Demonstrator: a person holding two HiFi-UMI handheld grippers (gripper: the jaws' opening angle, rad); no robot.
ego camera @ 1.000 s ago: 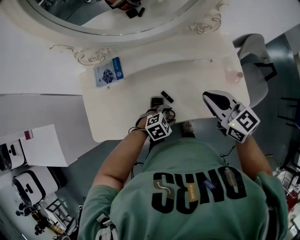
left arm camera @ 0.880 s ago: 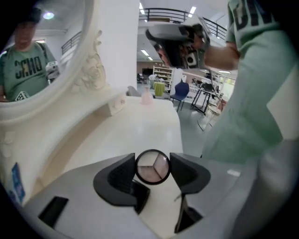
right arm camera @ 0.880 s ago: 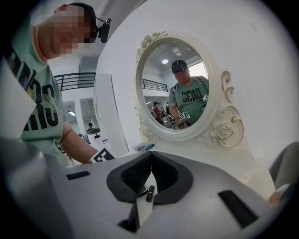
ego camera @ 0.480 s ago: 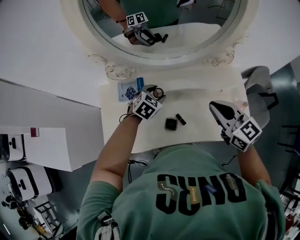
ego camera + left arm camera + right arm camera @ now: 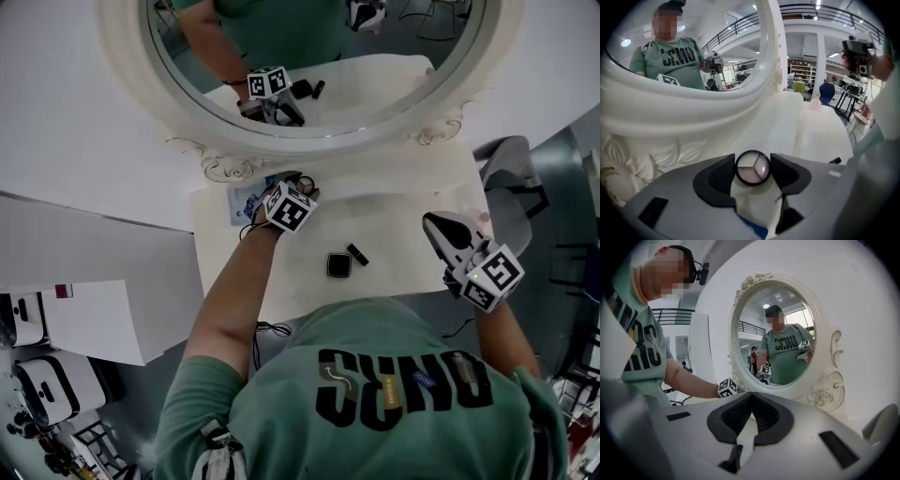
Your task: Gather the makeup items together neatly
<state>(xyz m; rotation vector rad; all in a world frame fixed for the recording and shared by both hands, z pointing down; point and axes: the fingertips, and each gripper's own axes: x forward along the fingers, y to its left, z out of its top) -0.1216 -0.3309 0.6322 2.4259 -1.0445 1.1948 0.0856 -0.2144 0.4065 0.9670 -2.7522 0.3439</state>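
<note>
Carried back from the front edge, left tongs (image 5: 302, 184) grip a round black-rimmed compact (image 5: 753, 168) with three pale pink shades at the worktop's (image 5: 403, 206) back-left corner. Right tongs (image 5: 751, 405) hang closed, empty.

left claw (image 5: 753, 168) extended, gripping, right claw (image 5: 751, 404) closed

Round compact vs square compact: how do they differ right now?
1. Shape: the round compact is a disc with a clear top showing three shades; the square compact is square and plain black.
2. State: the round compact is gripped in the left tool; the square compact lies free on the table beside the lipstick.
Shared: both are flat and dark-rimmed.
</note>
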